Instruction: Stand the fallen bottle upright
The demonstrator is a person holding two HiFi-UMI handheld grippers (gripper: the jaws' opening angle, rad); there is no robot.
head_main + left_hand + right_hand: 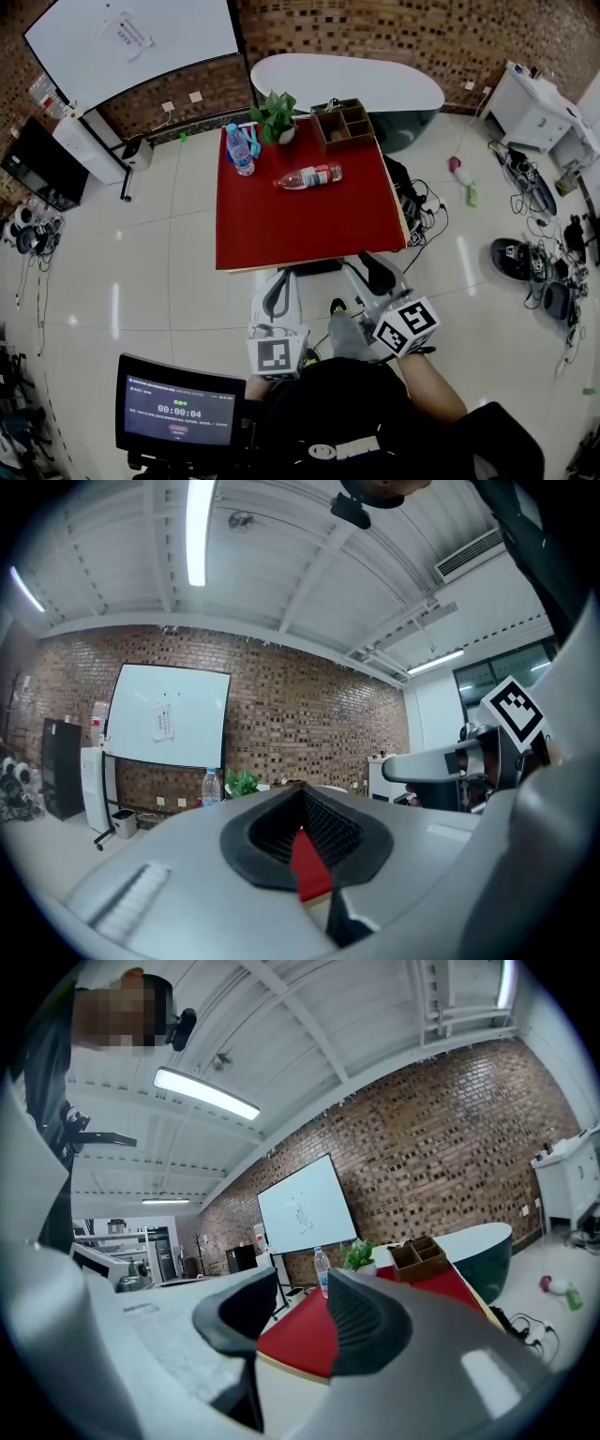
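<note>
Only the head view shows the fallen bottle near the red worktop's far edge, left hand-held gripper pressed together, right hand-held gripper spread empty, brick walls around.

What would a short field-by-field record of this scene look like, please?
table: red
fallen bottle: on its side, mid-table, untouched
upright bottle: far left corner in the head view
plant: far edge, right of the upright bottle
box: wooden, right of the plant
left gripper: tips together, empty
right gripper: jaws apart, empty
</note>
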